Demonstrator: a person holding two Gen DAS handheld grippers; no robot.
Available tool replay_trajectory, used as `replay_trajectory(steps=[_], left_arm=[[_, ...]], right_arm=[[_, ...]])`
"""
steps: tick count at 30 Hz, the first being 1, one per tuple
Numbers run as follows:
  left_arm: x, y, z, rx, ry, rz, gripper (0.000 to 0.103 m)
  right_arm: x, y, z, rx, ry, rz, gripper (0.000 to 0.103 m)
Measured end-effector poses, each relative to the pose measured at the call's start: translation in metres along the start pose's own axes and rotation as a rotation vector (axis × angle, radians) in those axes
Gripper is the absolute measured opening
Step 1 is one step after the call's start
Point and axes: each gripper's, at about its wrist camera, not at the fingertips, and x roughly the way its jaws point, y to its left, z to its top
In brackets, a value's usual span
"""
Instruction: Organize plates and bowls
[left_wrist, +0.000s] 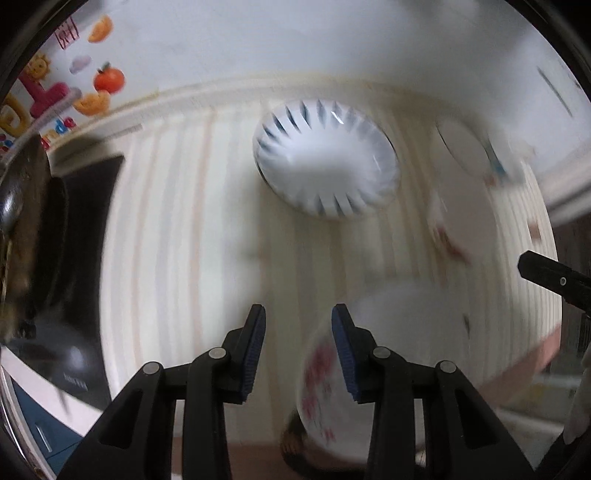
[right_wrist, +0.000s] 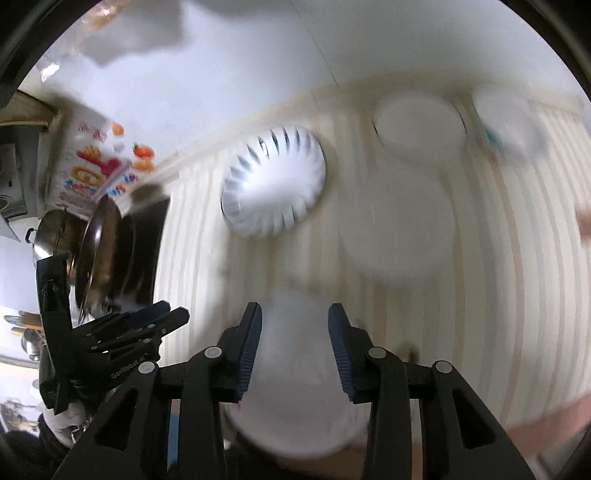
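Note:
A white bowl with dark blue radial stripes (left_wrist: 325, 158) sits mid-table; it also shows in the right wrist view (right_wrist: 275, 184). A white bowl with red flowers (left_wrist: 399, 369) stands at the table's near edge, just right of my open, empty left gripper (left_wrist: 298, 332). My right gripper (right_wrist: 294, 328) is open above that same near bowl (right_wrist: 295, 387), not touching it. A large white plate (right_wrist: 399, 229) lies right of centre, blurred. Two smaller white dishes (right_wrist: 419, 127) (right_wrist: 508, 127) sit at the back right. The left gripper (right_wrist: 147, 325) shows at the left of the right wrist view.
The table (left_wrist: 192, 221) has pale wooden slats. A black stove top (left_wrist: 88, 229) with dark pans (right_wrist: 99, 251) stands at the left. A colourful fruit-print box (right_wrist: 96, 162) leans by the white wall. The right gripper's tip (left_wrist: 546, 273) enters at the right. Both views are motion-blurred.

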Motion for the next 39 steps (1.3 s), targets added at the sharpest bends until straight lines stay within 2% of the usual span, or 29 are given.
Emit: replay_trajectory(steps=[4, 7, 10, 12, 16, 18, 21, 36, 39], left_arm=[[0.025, 0.028, 0.055, -0.085, -0.004, -0.014, 0.035], [0.057, 0.043, 0.088, -0.128, 0.039, -0.039, 0.035], [0.089, 0.045, 0.111, -0.141, 0.105, -0.06, 0.035], [0.109, 0.046, 0.121, -0.139, 0.145, -0.061, 0.035], [0.136, 0.045, 0.134, -0.103, 0.183, -0.035, 0.035], [0.147, 0.044, 0.137, -0.087, 0.201, -0.038, 0.033], [0.153, 0.044, 0.139, -0.089, 0.192, -0.088, 0.023], [0.151, 0.03, 0.13, -0.077, 0.174, -0.05, 0.022], [0.14, 0.027, 0.132, -0.062, 0.167, -0.043, 0.022]], right_arm=[[0.029, 0.009, 0.063, -0.009, 0.01, -0.028, 0.041], [0.077, 0.002, 0.109, 0.034, 0.075, -0.061, 0.04], [0.118, -0.009, 0.137, 0.073, 0.135, -0.093, 0.04], [0.134, -0.013, 0.147, 0.067, 0.155, -0.124, 0.035], [0.163, -0.017, 0.162, 0.059, 0.204, -0.179, 0.028], [0.178, -0.022, 0.165, 0.066, 0.238, -0.198, 0.02], [0.189, -0.027, 0.166, 0.078, 0.258, -0.182, 0.014], [0.196, -0.021, 0.165, 0.054, 0.266, -0.203, 0.014], [0.195, -0.02, 0.165, 0.049, 0.274, -0.201, 0.014]])
